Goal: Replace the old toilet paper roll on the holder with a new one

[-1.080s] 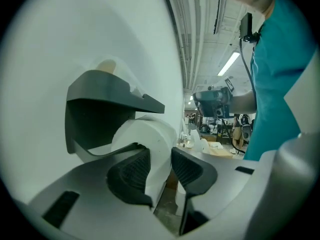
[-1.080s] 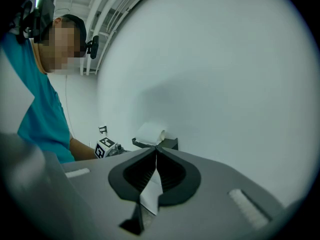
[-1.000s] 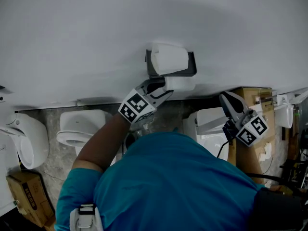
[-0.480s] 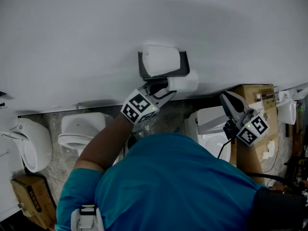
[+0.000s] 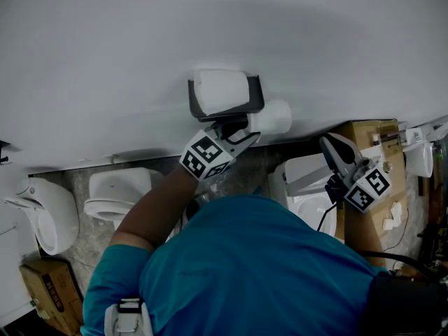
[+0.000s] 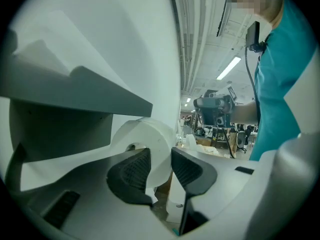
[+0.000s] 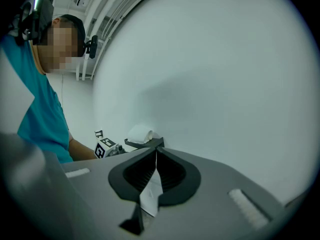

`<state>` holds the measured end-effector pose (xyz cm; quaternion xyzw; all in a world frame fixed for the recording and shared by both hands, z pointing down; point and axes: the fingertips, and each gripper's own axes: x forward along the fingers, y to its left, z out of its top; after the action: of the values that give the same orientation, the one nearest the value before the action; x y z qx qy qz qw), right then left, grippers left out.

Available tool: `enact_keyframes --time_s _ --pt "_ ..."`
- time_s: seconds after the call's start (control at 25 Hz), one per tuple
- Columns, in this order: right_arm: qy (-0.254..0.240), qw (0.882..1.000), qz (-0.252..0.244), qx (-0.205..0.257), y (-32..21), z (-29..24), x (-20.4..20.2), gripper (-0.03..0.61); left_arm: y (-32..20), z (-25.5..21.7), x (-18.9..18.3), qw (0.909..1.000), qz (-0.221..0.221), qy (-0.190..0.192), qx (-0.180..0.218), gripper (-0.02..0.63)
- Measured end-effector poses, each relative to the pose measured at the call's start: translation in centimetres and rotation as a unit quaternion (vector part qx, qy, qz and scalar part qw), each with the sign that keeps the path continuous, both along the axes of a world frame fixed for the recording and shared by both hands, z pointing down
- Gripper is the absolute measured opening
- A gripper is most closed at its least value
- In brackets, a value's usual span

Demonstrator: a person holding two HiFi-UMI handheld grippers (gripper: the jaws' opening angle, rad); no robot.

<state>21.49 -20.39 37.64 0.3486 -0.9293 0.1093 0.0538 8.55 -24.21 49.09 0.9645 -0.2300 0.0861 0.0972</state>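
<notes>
Left gripper [image 5: 245,128] pinches the roll [image 5: 274,116] just right of the holder [image 5: 210,110] in head view. Left gripper view: jaws clamp its wall beside the core. It looks light, soft and crushable, so you grip gently there. Right gripper view: right gripper [image 7: 156,156] pressed together on a paper scrap [image 7: 150,194].

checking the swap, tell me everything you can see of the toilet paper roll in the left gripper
The toilet paper roll is a thick white paper cylinder with a small hollow core. It lies level just below the dark grey holder, close to the white wall, clamped in the left gripper.
</notes>
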Motion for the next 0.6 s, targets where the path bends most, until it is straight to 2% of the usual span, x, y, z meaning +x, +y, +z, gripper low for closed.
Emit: enact_keyframes --time_s 0.24,0.4,0.6 --pt "-0.002 1.000 0.008 0.000 0.2 -0.1 1.6 0.005 -0.3 -0.1 1.8 1.0000 0.005 -0.003 -0.003 0.133" --pt "-0.004 1.000 0.018 -0.002 0.4 0.3 2.9 0.005 0.1 0.5 3.9 0.9996 0.025 -0.010 -0.005 0.133" --pt "-0.005 1.000 0.026 -0.003 0.8 0.3 4.2 0.005 1.5 0.5 5.8 0.9988 0.046 0.003 -0.017 0.133"
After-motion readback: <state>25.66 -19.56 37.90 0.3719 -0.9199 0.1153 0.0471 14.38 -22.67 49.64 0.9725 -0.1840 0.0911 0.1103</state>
